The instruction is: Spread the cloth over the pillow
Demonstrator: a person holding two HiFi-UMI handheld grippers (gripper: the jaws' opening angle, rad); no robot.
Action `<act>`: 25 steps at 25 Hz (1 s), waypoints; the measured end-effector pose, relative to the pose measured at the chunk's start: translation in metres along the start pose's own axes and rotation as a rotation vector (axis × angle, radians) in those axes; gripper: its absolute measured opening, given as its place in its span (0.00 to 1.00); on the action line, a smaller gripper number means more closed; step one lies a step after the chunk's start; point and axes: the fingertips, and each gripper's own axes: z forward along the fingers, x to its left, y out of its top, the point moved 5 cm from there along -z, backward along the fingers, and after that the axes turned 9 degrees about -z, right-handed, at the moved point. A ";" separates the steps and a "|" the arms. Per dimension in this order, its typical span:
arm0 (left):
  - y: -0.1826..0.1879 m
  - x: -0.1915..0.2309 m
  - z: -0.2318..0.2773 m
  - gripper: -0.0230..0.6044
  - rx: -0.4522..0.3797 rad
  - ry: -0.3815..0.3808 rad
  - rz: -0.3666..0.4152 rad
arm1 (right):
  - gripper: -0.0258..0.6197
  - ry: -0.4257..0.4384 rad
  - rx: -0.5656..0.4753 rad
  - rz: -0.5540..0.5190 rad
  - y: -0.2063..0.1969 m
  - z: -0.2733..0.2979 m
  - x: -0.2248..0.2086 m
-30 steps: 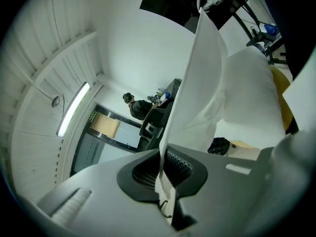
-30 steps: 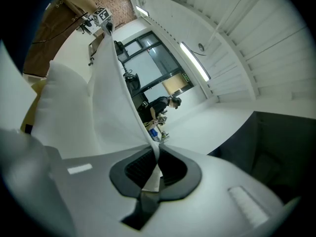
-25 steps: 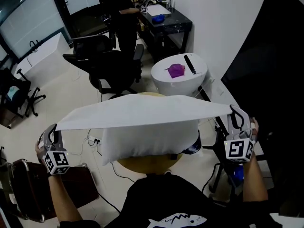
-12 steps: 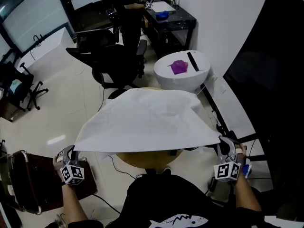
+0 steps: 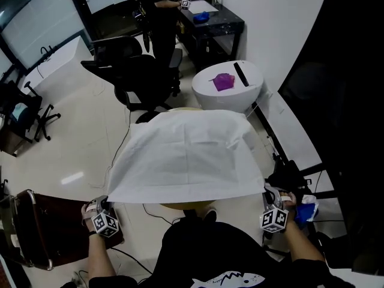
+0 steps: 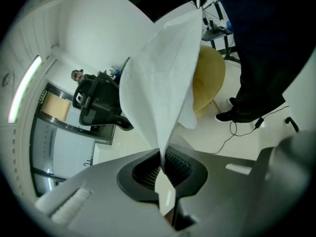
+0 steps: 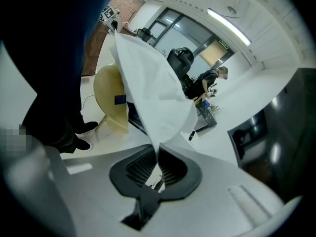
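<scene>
The white cloth (image 5: 187, 156) already lies spread across the top of the tan round table (image 5: 180, 207), and the pillow it is meant to cover does not show anywhere; judging by the raised, softly rounded form under the sheet, the pillow is fully beneath it. The far edge of the cloth drapes over the far side, just short of the white round side table (image 5: 207, 98) that carries a purple object (image 5: 223, 81). The near edge is not yet laid down: it runs taut between the two tools, out past the table's near rim and close to the person's body. The left gripper (image 5: 107, 203) is clenched on the near left corner, and the left gripper view shows its ribbed pads (image 6: 175, 164) pinching the fabric, which fans up and away from them. The right gripper (image 5: 266, 193) is likewise clamped on the near right corner, with the cloth rising out of its closed jaws in the right gripper view. So the covering looks nearly done; what seems left is to lower the near edge, let both corners go, and perhaps smooth or square the sheet. A black office chair (image 5: 141, 77) and a black desk (image 5: 210, 23) stand well apart behind
</scene>
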 end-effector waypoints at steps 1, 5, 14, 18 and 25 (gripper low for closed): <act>-0.001 -0.008 0.006 0.04 0.010 -0.018 0.010 | 0.07 0.014 0.010 0.006 -0.004 0.005 0.006; -0.003 -0.028 0.032 0.04 0.056 -0.064 0.055 | 0.07 0.068 0.048 0.023 -0.017 0.026 0.029; 0.001 -0.046 0.068 0.04 0.152 -0.159 0.039 | 0.07 0.168 0.122 -0.037 -0.035 0.074 0.056; 0.005 -0.049 0.071 0.04 0.162 -0.185 0.007 | 0.07 0.185 0.129 0.012 -0.034 0.082 0.054; 0.006 -0.050 0.067 0.30 0.201 -0.263 -0.081 | 0.22 0.221 0.077 0.119 -0.029 0.081 0.044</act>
